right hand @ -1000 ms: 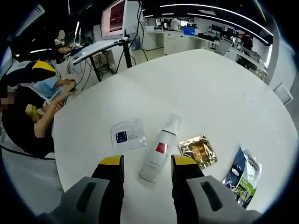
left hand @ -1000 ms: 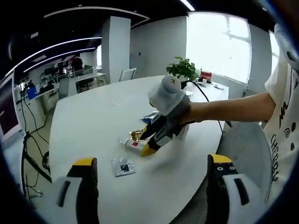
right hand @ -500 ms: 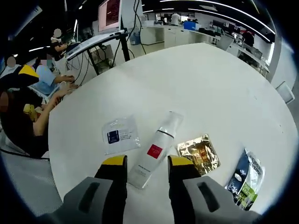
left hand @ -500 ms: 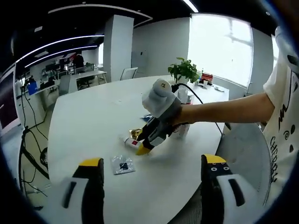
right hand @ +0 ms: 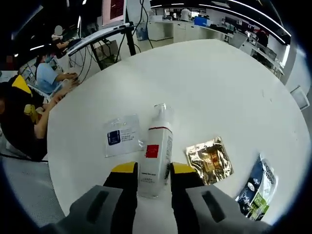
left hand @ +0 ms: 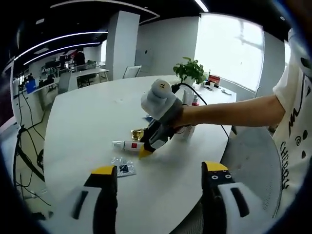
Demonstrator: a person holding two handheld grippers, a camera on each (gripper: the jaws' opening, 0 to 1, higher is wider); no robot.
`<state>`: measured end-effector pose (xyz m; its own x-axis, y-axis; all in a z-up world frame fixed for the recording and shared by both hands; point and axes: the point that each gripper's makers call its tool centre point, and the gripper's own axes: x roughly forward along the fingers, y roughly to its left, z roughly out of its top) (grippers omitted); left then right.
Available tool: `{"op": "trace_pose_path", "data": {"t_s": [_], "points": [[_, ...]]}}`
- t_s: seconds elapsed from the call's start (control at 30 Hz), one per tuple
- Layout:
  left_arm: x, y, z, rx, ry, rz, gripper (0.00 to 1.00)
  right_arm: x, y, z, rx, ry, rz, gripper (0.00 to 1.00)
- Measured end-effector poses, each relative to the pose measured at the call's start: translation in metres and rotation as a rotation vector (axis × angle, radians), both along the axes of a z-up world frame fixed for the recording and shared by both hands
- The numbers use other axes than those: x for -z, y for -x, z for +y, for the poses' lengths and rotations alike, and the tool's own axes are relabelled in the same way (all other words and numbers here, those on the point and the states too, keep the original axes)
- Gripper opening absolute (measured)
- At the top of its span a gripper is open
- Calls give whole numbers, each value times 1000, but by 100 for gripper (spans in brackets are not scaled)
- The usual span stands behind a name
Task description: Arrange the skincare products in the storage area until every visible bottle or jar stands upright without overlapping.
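While the bottle is lying flat on the table, your right gripper is pinching its base end between both jaws. The clear sachet is lying just beside the bottle, the gold one on its other side. Your left gripper is hanging spread wide, apart from the bottle.

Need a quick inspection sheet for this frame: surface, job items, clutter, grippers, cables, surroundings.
Surface: white round table, mostly bare.
Job's things: white pump bottle with red label, lying flat.
Clutter: clear sachet, gold sachet, dark sachet, all flat, apart.
Grippers: right gripper shut on the bottle's base; left gripper open, off the table.
Cables: black cable on the table.
Surroundings: potted plant, office desks, seated people.
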<state>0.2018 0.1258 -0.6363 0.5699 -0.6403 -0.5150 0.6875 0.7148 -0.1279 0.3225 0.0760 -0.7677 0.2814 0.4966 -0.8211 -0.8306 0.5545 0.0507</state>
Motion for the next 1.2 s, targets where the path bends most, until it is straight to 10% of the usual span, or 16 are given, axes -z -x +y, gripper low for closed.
{"op": "trace_pose_path", "data": {"t_s": [0.5,1.2], "points": [[20,-6,-6,-65,116,93,59,-10,6,-1,-23,-1,-41,21],[-5,-42,-7,-259,531,139,53,-105,50,25,-45,-376,-107,20]]}}
